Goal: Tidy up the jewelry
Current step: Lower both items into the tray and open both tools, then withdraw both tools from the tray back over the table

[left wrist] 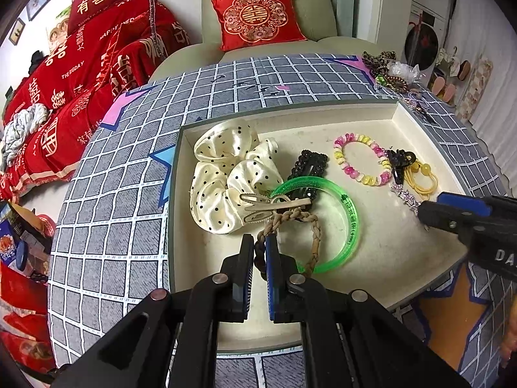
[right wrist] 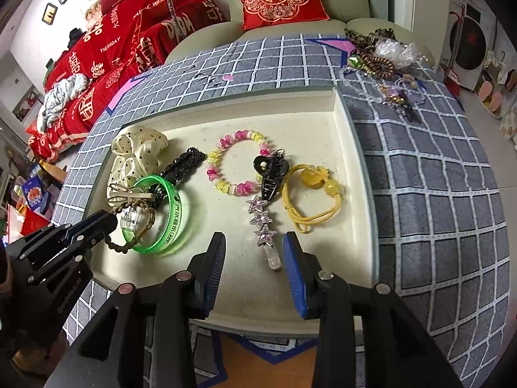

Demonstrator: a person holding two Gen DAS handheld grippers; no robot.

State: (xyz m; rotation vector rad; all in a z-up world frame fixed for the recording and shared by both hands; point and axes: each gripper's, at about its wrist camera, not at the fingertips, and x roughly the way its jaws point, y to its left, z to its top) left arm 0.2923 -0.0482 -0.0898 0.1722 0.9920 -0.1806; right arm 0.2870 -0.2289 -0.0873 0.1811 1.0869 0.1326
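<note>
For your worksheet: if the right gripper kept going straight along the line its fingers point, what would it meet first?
Most likely the star-studded hair clip, whose clear end lies between the open right gripper fingers, resting on the tray. Depth is uncertain.

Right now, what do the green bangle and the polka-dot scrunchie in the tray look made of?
Green bangle: looks like translucent glossy plastic, since light passes through it. Polka-dot scrunchie: apparently satin-like fabric, cream with black dots, showing soft sheen and gathered folds.

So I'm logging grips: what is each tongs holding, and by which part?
Left tongs: shut on the brown braided hair tie, at its dark near end. Right tongs: open, holding nothing.
</note>
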